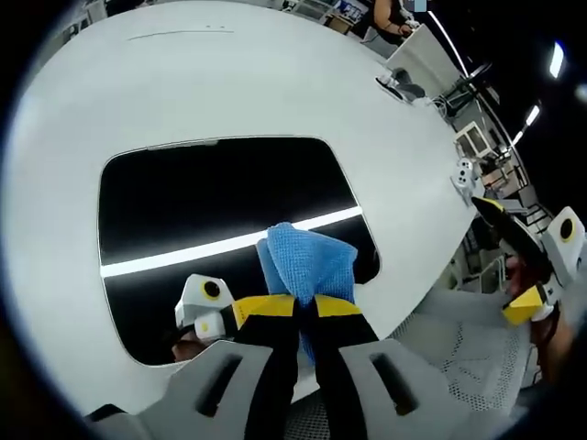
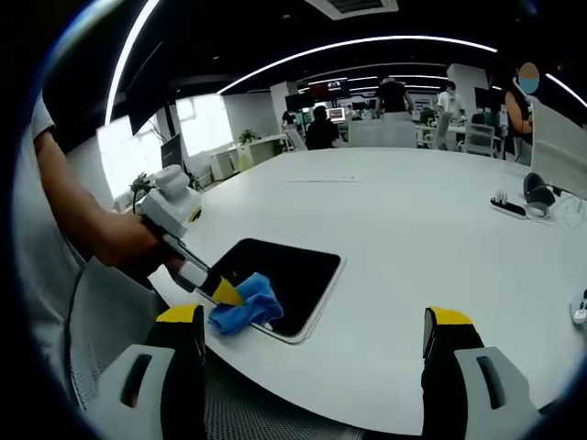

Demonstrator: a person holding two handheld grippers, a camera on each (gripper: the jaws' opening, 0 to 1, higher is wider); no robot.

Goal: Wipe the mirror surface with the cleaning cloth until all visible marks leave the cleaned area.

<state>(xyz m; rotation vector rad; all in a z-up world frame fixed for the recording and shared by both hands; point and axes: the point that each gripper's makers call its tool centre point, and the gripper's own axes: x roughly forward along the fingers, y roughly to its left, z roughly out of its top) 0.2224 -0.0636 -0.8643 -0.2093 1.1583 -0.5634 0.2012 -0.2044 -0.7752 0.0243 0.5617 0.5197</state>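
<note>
Cloth [image 1: 307, 266] sits pinched in the left tool [image 1: 305, 307], its jaws clamped on the blue fabric, which is pressed onto the near edge of the mirror [image 1: 211, 197], presumably to start a wiping stroke. That mirror lies flat on the white counter [image 1: 229, 82], its long axis running across the left gripper view. Right tool [image 2: 312, 335] hangs apart above the counter, jaws wide, holding nothing.

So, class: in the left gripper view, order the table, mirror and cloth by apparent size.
1. white table, largest.
2. mirror, lying on it.
3. blue cloth, smallest, though nearness to the camera enlarges it; left gripper clamps it.
</note>
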